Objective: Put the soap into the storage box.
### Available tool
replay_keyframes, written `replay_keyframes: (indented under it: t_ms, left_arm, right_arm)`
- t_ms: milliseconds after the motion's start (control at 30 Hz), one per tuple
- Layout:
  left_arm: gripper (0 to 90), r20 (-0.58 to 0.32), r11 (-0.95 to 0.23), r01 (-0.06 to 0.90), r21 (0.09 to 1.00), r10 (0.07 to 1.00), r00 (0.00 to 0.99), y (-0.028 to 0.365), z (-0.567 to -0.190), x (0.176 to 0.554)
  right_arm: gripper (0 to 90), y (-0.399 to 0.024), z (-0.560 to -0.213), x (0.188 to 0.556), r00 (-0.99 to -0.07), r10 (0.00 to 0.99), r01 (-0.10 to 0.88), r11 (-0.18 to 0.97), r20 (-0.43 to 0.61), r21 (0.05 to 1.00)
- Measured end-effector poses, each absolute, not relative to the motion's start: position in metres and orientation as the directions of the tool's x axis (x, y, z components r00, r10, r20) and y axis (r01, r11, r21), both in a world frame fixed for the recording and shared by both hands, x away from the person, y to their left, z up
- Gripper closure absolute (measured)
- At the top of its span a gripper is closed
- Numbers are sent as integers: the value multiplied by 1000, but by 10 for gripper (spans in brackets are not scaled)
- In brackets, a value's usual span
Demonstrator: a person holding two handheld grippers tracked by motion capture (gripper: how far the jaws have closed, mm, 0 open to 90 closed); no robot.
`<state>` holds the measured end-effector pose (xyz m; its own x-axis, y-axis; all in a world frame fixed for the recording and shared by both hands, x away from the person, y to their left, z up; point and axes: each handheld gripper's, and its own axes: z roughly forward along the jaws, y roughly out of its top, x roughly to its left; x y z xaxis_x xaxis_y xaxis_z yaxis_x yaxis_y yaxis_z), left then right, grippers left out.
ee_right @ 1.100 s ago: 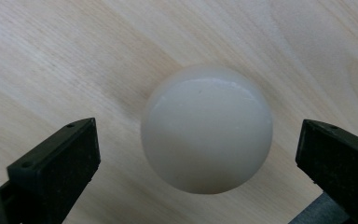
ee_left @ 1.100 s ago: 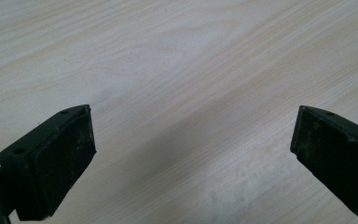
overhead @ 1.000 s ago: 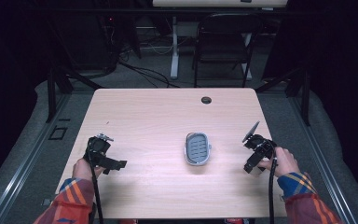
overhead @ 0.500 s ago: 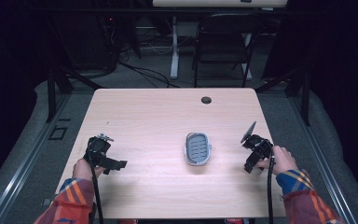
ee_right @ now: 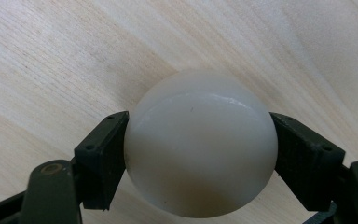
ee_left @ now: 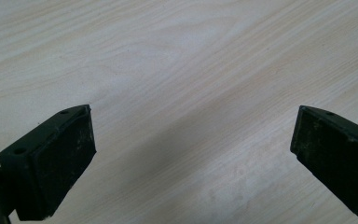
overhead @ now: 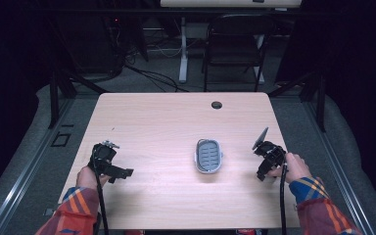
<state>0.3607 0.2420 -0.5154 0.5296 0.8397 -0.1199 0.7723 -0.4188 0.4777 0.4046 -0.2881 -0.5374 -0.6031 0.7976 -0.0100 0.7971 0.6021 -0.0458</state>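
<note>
The ball (ee_right: 200, 144) is smooth, glossy off-white, pinched between the right gripper (ee_right: 200, 154) jaws, which just closed on it, at the table's (overhead: 166, 122) right side. The left gripper (ee_left: 191, 154) jaws are spread over bare light wood. A grey tray (overhead: 209, 155) sits mid-table. The room's dark, with a chair (overhead: 235, 44) behind. From above the ball's hidden.

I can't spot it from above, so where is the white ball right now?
Between the right gripper's pads, the white ball is at the table's right side, right of the grey tray.
</note>
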Motion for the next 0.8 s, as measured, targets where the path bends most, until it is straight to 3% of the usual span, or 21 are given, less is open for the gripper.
replay_keyframes:
  t_ms: [800]
  left_arm:
    - [0, -122, -421, 774, 473, 838, 531, 242, -516, 361]
  right_arm:
    - [244, -288, -543, 406, -603, 798, 796, 601, -4, -66]
